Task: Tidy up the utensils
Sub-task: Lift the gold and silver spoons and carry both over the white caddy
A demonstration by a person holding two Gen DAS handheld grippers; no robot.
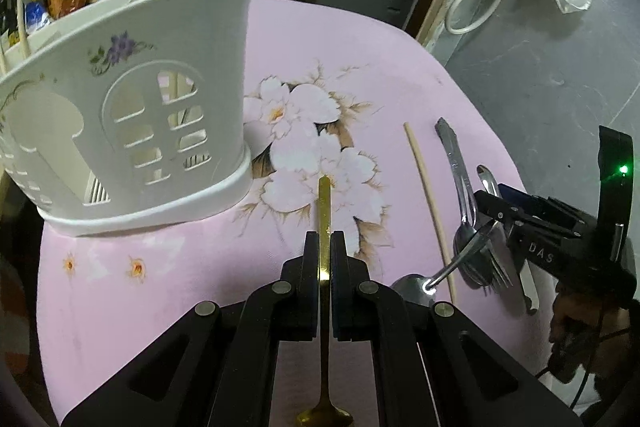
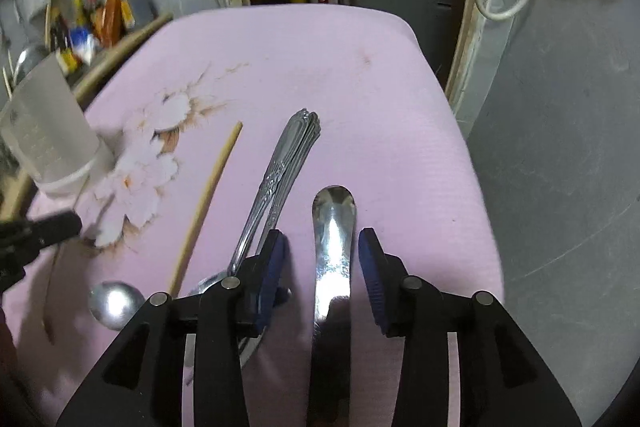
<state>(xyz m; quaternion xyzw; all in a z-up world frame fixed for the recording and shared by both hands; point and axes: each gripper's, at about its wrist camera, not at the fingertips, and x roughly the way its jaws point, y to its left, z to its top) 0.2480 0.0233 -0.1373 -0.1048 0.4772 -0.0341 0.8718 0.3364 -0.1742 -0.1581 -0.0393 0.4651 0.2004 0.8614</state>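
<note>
Left hand-held gripper [image 1: 325,247] is clamped on the gold spoon [image 1: 324,211] handle, low over the pink worktop [image 1: 200,267], white utensil caddy [image 1: 132,115] near on its left. Right hand-held gripper [image 2: 321,251] stands open astride a steel knife handle [image 2: 333,247], not gripping. We judge pick-up underway; next, lift the spoon and drop it into the caddy.
</note>
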